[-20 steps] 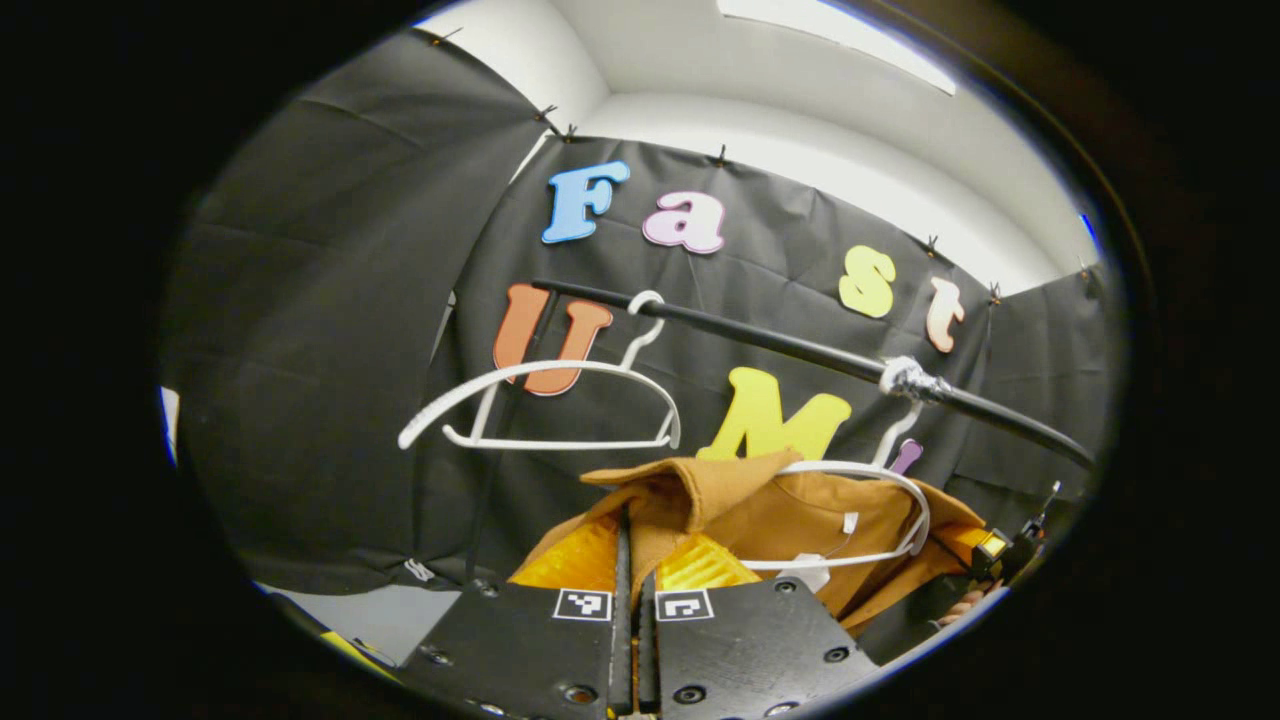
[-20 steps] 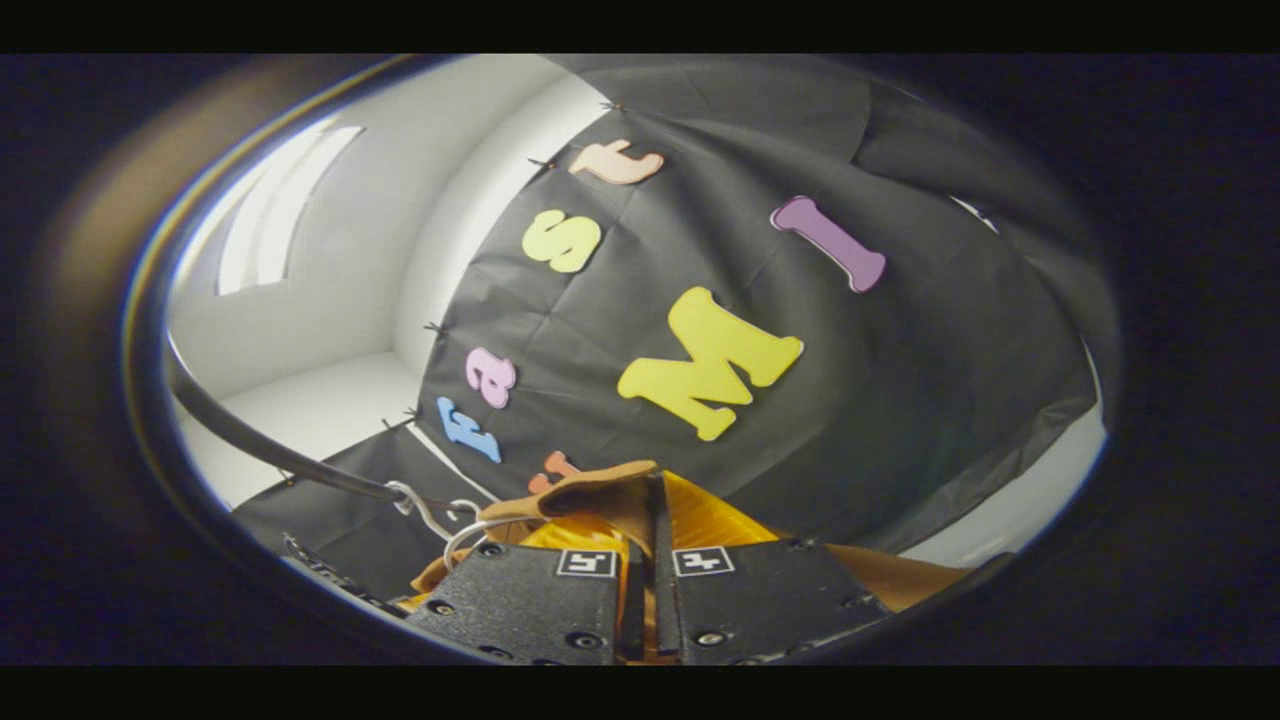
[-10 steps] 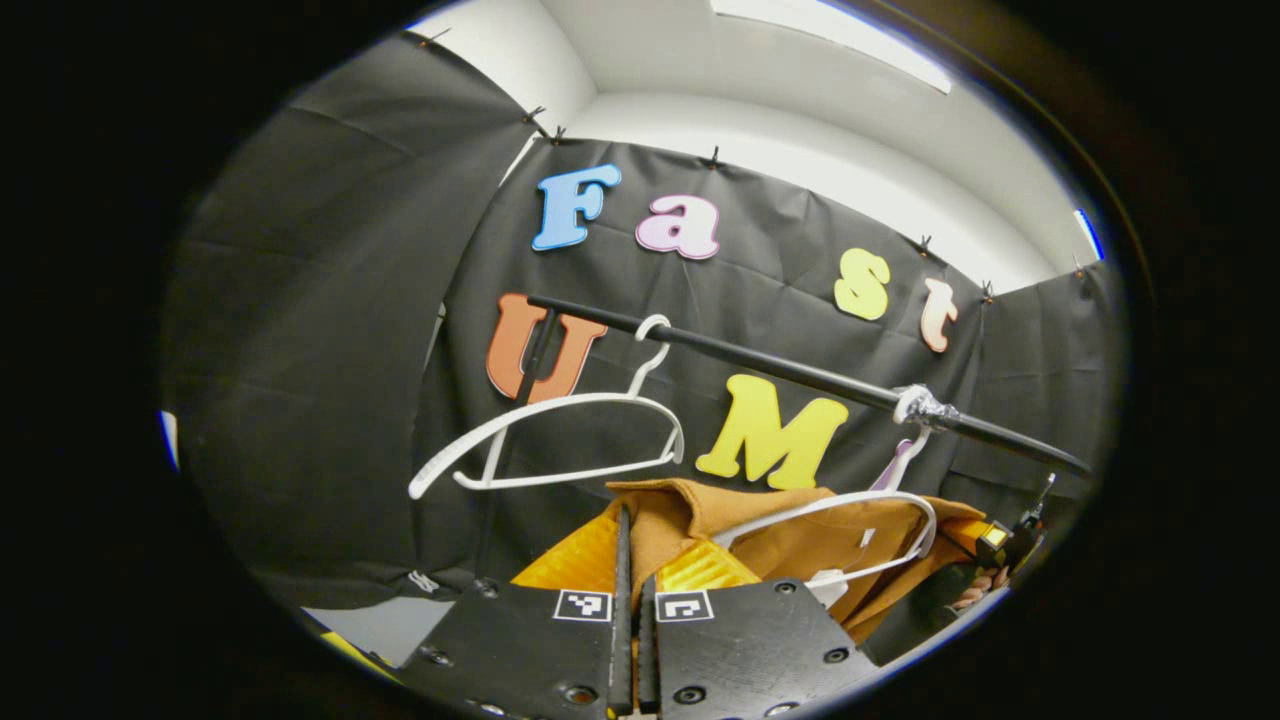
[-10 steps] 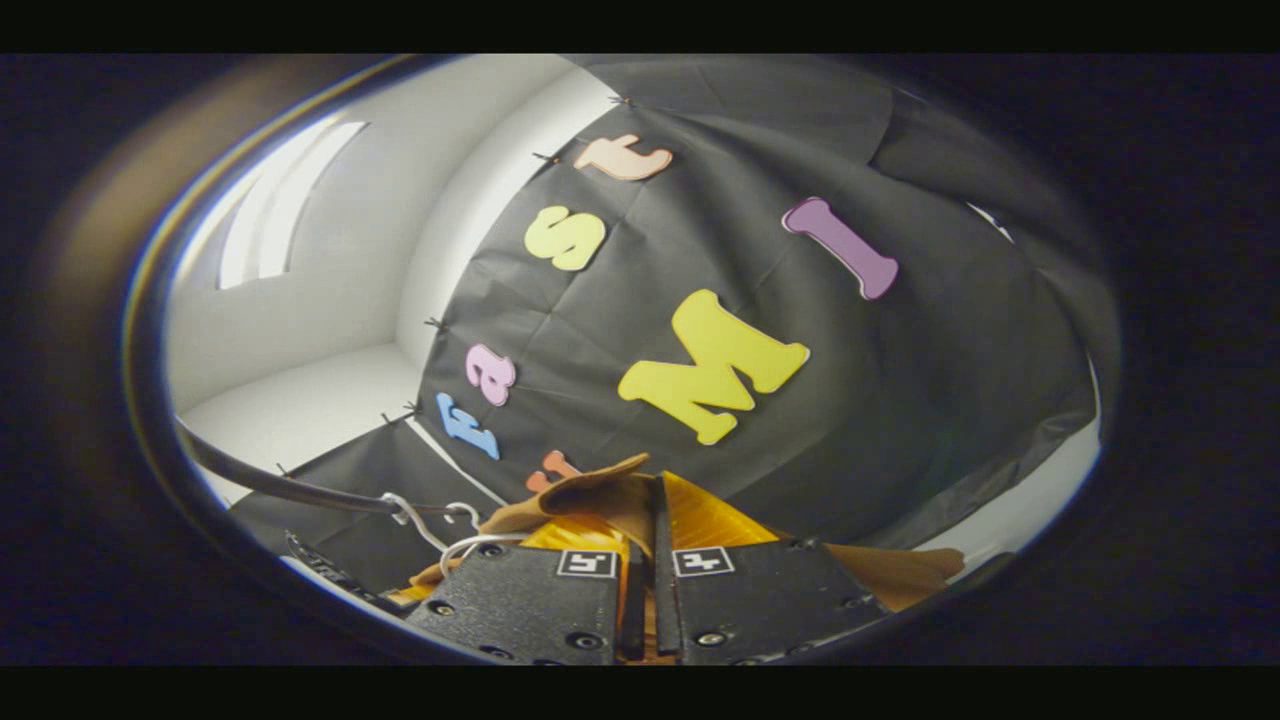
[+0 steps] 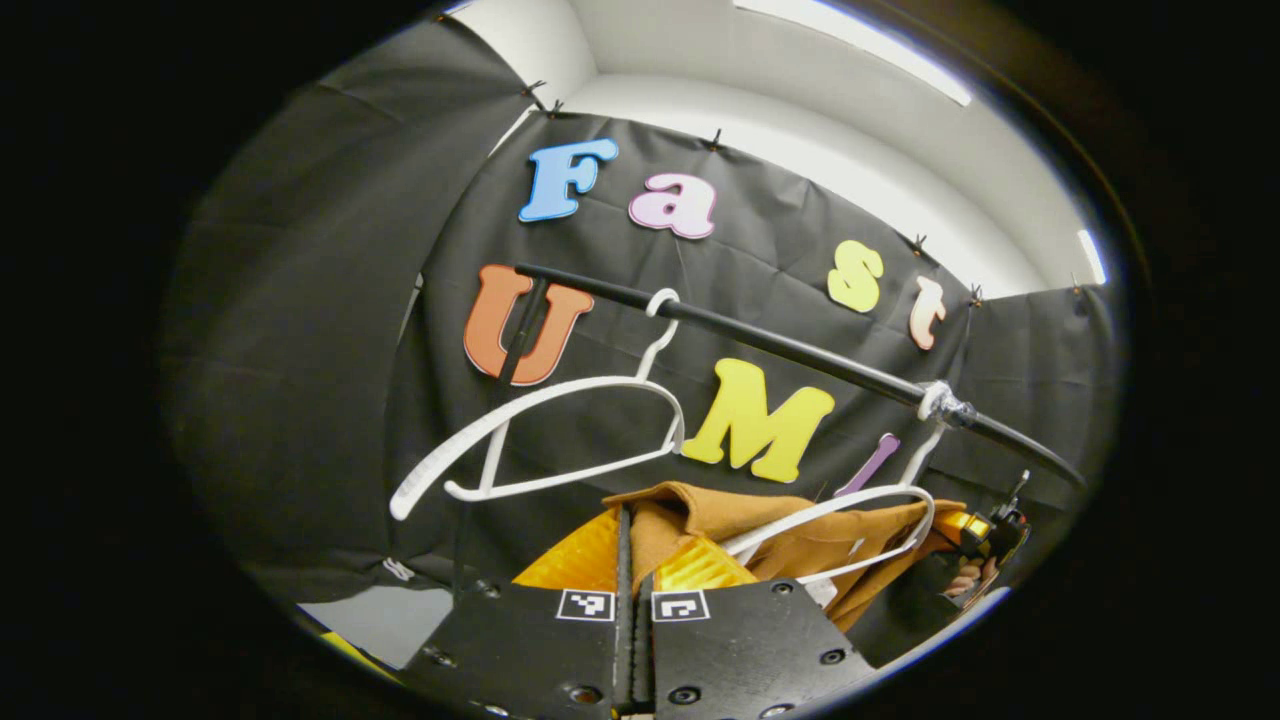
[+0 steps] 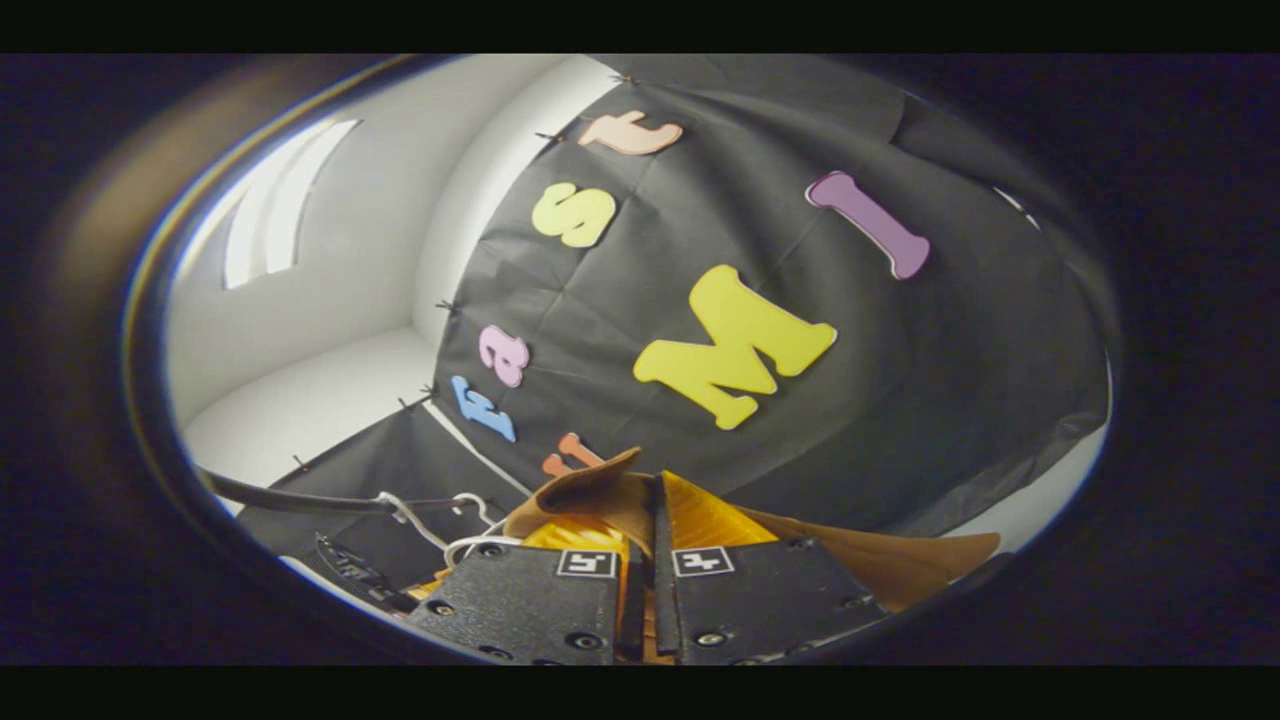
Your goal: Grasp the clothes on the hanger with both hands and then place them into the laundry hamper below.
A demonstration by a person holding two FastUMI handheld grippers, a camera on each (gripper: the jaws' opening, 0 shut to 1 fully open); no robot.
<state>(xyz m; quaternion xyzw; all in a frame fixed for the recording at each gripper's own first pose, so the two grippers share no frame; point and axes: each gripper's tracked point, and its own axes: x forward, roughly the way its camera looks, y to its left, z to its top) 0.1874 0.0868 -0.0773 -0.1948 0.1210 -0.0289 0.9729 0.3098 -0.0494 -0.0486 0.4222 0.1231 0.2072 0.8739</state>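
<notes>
- The left gripper (image 5: 632, 560) has its two fingers pressed together on a fold of the brown garment (image 5: 760, 525), near one shoulder. The pinch sits high on the cloth, which I take to be so the weight hangs below the grip.
- The right gripper (image 6: 648, 545) is likewise clamped on the same garment (image 6: 590, 490) at its other shoulder; in the left gripper view it shows far off at the right edge, a hand around it.
- The garment hangs between the two grips, draped about the white hanger (image 5: 850, 510), whose wire crosses the open neck. The shoulders look partly lifted off it, though I cannot tell whether the cloth is fully free.
- That hanger's hook sits on the black rail (image 5: 800, 350) at a taped spot, probably to stop it sliding.
- A second, empty hanger (image 5: 540, 430) hangs tilted farther along the rail, well apart from the cloth.
- Judging by this, the garment must come clear before lowering into the hamper.
</notes>
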